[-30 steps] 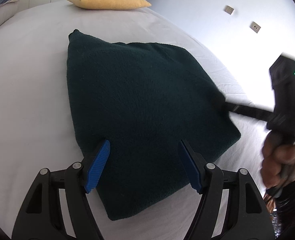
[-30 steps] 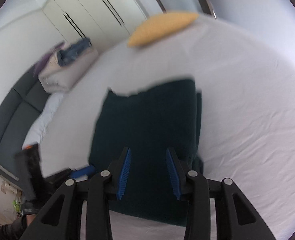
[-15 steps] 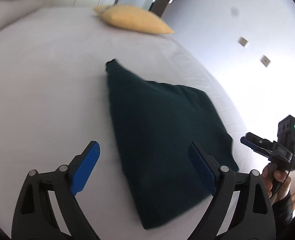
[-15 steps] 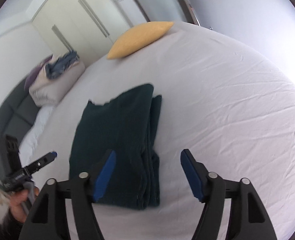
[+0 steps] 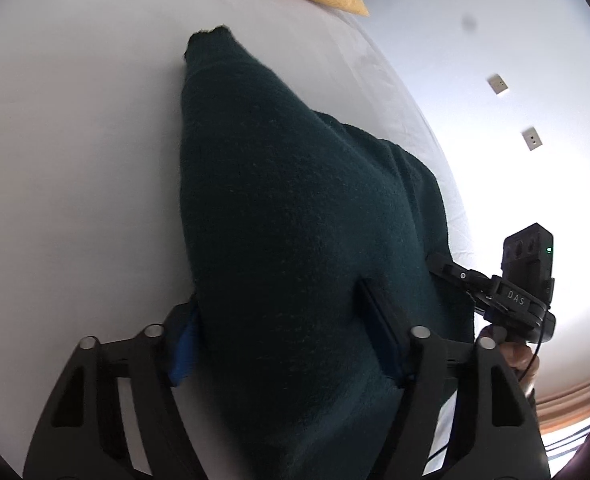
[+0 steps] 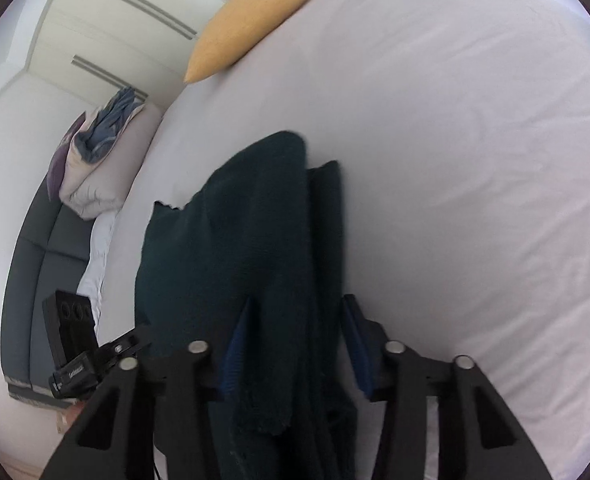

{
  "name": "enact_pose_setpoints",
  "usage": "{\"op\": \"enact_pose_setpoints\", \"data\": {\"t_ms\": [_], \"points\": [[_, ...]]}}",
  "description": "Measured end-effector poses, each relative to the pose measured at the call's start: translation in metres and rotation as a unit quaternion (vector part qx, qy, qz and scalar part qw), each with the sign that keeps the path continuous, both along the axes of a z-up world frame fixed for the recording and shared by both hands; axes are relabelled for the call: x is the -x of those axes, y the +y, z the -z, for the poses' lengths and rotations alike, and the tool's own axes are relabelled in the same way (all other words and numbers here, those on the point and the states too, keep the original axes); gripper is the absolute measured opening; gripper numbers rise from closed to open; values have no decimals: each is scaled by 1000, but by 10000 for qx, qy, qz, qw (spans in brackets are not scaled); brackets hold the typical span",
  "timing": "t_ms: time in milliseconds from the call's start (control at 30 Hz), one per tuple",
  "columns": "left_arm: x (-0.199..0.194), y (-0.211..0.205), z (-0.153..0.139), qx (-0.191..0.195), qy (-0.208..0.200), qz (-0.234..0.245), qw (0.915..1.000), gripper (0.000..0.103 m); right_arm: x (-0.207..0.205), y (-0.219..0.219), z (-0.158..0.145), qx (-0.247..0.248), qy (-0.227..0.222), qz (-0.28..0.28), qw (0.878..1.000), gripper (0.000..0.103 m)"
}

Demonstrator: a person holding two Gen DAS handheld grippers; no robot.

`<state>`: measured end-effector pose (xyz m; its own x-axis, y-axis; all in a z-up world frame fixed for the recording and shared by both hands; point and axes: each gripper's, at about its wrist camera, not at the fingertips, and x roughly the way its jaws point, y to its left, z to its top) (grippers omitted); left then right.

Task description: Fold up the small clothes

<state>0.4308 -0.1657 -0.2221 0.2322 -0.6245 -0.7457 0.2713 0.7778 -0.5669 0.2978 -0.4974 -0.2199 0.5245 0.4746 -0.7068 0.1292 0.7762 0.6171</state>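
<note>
Both wrist cameras look steeply down, close over the dark garment (image 5: 295, 240) (shared, with the white bed (image 6: 475, 200)).

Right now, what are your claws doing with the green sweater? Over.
Left claw and right claw just closed on the near edge of the folded green sweater. It lies on the white bed. Nothing in the way.

One dark green garment (image 5: 295, 240), one yellow pillow (image 6: 251, 20), two hand-held grippers (image 5: 291, 344) (image 6: 295, 344).
</note>
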Motion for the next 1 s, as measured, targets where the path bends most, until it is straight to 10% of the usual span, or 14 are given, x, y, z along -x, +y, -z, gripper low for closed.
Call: {"op": "enact_pose_setpoints", "data": {"t_ms": [267, 700, 1000], "points": [[12, 10, -29, 50, -318, 47, 9995, 38, 13, 45, -44, 1201, -323, -37, 9922, 24], [135, 129, -148, -388, -1300, -69, 9907, 37, 92, 173, -145, 1208, -1217, -783, 9821, 23], [189, 212, -122, -589, -981, -469, 9923, 37, 118, 262, -117, 1024, -1044, -1247, 9814, 23]]}}
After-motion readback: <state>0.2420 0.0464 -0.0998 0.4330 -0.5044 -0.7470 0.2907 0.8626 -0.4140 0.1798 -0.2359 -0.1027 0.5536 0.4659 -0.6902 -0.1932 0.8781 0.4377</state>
